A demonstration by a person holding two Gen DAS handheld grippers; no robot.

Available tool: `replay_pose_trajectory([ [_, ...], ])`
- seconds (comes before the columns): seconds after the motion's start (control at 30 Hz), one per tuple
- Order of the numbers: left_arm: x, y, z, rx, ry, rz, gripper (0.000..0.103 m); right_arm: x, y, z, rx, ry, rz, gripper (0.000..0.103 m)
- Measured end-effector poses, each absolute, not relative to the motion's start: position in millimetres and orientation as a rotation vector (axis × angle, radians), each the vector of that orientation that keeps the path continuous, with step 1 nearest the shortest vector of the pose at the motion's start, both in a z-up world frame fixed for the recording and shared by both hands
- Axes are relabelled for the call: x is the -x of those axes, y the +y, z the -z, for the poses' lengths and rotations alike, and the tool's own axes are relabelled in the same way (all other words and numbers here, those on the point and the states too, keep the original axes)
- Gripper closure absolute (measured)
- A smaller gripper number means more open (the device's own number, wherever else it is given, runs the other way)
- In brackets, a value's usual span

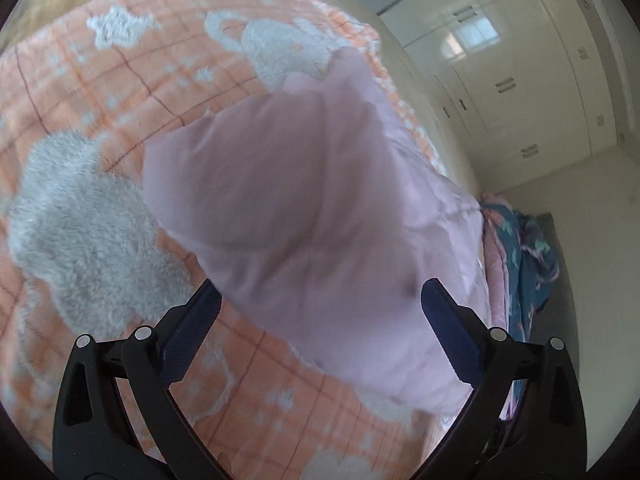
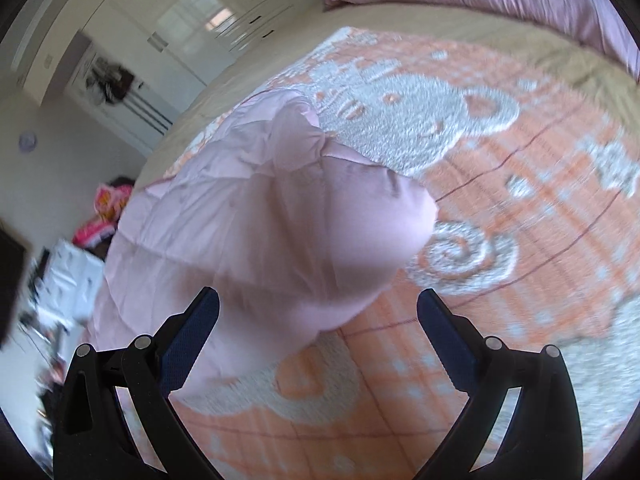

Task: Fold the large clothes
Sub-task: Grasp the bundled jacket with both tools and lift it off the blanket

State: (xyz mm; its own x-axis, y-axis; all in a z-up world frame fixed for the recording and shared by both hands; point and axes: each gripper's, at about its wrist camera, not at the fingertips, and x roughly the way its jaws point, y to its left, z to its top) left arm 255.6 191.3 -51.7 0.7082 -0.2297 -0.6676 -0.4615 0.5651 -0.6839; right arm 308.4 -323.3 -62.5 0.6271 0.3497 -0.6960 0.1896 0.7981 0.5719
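Pink quilted garment lies bunched on the orange blanket near the bed's wardrobe-side edge, probably mid-fold. Both the left claw and right claw hover above the garment, jaws spread, gripping nothing. Beyond the garment, the blanket offers broad open room for spreading.

The pink garment is thin, smooth cloth with a slight sheen, softly creased. Under it, the orange blanket looks fleecy and matt, its white patches tufted and rough. Each gripper, left and right, is matt black plastic with textured blue pads and small metal pins. The wardrobe doors are glossy.
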Motion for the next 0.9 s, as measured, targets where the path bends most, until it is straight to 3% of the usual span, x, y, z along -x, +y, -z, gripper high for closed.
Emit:
replay_pose_trajectory([
  [0.7, -306, 183, 79, 0.961, 0.745, -0.195, 0.009, -366, -296, 103, -0.736, 0.891, -0.159, 0.004],
  [0.87, -307, 176, 69, 0.877, 0.733, -0.186, 0.019, -367, -292, 103, -0.697, 0.878, -0.167, 0.006],
  [0.9, -308, 175, 67, 0.861, 0.733, -0.185, 0.021, -366, -291, 102, -0.692, 0.875, -0.175, 0.012],
])
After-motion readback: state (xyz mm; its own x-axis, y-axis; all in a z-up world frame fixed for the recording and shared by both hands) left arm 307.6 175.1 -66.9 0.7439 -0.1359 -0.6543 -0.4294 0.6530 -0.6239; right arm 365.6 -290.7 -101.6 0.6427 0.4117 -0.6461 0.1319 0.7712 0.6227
